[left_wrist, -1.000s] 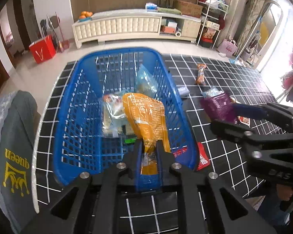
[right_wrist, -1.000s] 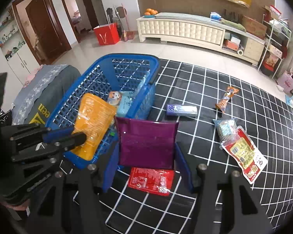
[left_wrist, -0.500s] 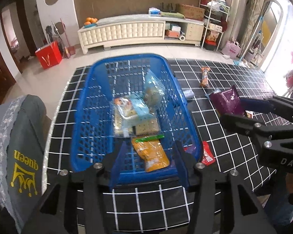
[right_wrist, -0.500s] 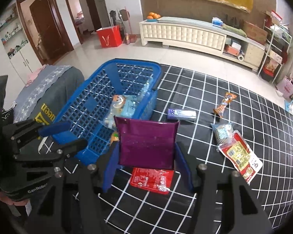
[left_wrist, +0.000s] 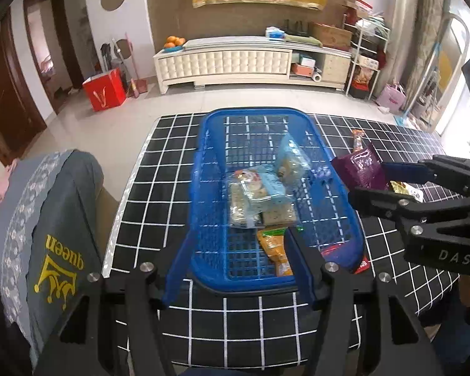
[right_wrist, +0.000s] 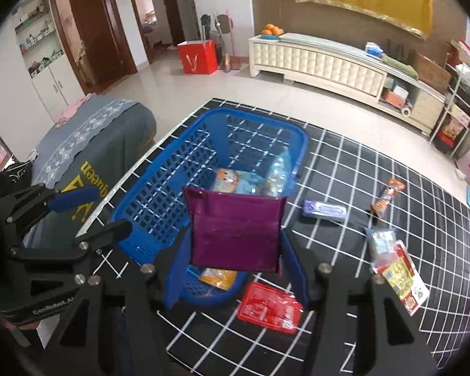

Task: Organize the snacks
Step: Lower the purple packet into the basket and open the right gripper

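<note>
Snacks were the matter in hand, and one of them, a glossy purple foil pouch, sat clamped between the blue pads of the right gripper, held above the near right corner of the blue plastic lattice basket. That pouch stood broad-face to the right wrist camera, its long axis running from nine o'clock to three o'clock and its crimped top edge toward twelve.

The left gripper hung over the basket's near rim with its jaws opening and nothing between them; an orange snack packet lay on the basket floor just beyond, lengthwise from six toward twelve. Clear-wrapped biscuit packs were piled mid-basket.

To do this step well, I judge the right gripper should carry the pouch toward ten o'clock until it clears the basket wall, tip it flat, and let go low over the bare lattice at the left, so it does not perch on the pile. The empty left claw ought to keep out of that path.

On the black grid-patterned tablecloth a flat red packet lay at five o'clock, touching the basket's corner.
</note>
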